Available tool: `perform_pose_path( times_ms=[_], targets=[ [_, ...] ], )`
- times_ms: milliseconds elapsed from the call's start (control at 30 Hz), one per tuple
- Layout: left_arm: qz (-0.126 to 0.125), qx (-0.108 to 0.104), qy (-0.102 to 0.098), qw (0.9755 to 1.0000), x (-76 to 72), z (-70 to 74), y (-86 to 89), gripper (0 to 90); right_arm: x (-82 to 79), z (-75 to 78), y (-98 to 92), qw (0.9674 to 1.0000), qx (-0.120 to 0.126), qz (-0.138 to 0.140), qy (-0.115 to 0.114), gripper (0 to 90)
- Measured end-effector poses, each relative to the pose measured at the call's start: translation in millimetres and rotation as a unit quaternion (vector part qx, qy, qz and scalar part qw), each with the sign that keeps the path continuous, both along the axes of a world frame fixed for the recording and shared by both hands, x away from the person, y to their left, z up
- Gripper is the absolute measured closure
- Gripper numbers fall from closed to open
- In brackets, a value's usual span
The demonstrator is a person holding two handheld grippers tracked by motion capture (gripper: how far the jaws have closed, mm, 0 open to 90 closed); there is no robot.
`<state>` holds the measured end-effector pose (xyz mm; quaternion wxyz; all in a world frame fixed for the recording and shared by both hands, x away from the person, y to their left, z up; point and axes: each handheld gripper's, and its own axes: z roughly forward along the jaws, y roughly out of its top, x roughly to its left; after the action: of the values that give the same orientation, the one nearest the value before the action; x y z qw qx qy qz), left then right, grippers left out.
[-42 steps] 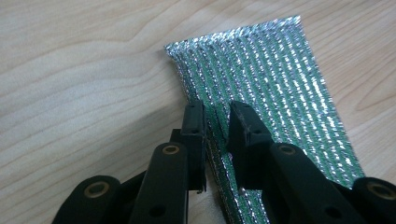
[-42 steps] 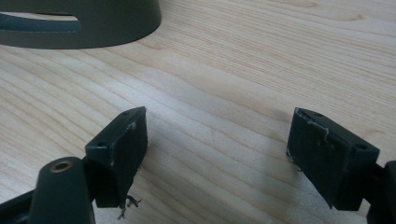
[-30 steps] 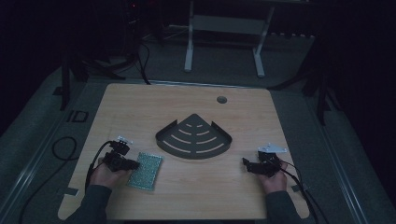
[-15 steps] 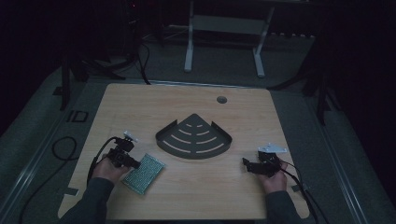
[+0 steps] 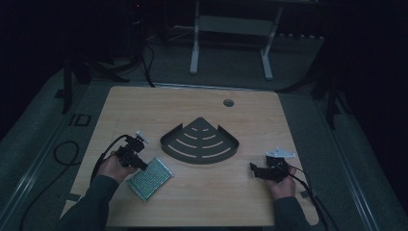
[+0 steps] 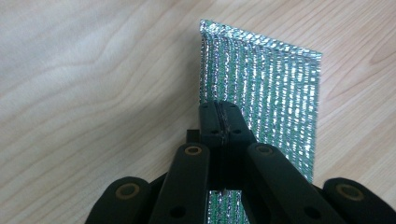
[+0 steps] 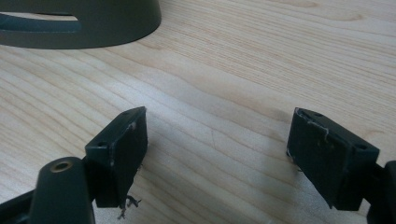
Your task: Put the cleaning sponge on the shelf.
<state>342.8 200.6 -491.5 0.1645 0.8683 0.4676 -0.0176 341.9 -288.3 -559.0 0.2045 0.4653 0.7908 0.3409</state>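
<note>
Grasp done: left gripper point(image 6: 219, 122) has just closed on edge of green mesh pad point(image 6: 271, 93), near front-left of surface point(image 5: 202, 202). Right gripper point(image 7: 217, 154) idle, jaws wide, holding nothing. Beyond, slotted corner tray point(image 5: 199, 142) bare; placing likely left.

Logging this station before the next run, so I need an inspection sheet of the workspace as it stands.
Surface: light wooden table, with a round hole near the far edge.
Job's things: shiny green mesh pad, clamped at one edge, tilted; dark fan-shaped slotted tray at centre.
Clutter: nothing seen.
Grippers: left gripper shut on the mesh pad, jaws just closed; right gripper open above bare wood, nothing between its jaws.
Cables: one cable trails from the left gripper, another from the right; a loop lies on the floor.
Surroundings: dim room, white-legged frame behind the table.
</note>
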Motion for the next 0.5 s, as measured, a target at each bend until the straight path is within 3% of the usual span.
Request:
perform_pose_path(
  times_ms=[100, 500],
  targets=[
    [0.001, 0.001, -0.012, 0.9999, 0.9, 5.8, 0.2, 90.0, 0.0, 0.0, 0.0, 1.0, 0.0, 0.0, 0.0, 19.6],
    [-0.002, -0.004, -0.018, 0.9998, 4.1, 19.9, 5.9, 90.0, 0.0, 0.0, 0.0, 1.0, 0.0, 0.0, 0.0, 19.6]
  ],
)
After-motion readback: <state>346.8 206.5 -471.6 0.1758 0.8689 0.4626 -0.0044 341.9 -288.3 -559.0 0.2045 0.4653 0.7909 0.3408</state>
